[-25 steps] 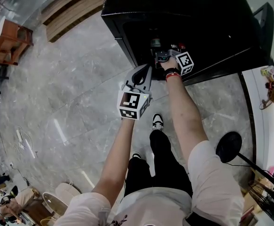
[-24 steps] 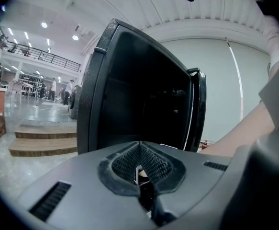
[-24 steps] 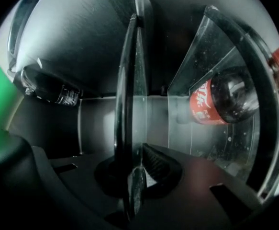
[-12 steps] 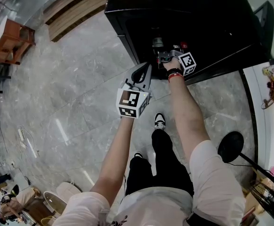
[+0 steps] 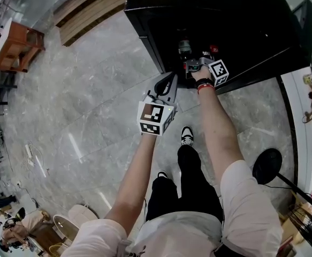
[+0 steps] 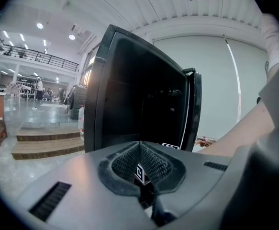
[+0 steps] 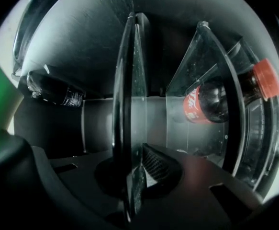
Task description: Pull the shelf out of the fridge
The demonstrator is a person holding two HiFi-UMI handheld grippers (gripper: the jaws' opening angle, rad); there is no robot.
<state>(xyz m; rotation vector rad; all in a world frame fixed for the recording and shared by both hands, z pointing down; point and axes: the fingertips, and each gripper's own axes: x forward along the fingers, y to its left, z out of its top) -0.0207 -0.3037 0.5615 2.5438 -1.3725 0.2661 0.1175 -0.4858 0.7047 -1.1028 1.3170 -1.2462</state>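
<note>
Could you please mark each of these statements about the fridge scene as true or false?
1. The right gripper is closed on the edge of the glass shelf. True.
2. The left gripper holds a bottle. False: its jaws are together with nothing between them, and it is outside the fridge.
3. The cola bottle inside the fridge has a red cap. True.
4. The fridge door is closed. False: it stands open, and the right gripper reaches inside.
</note>
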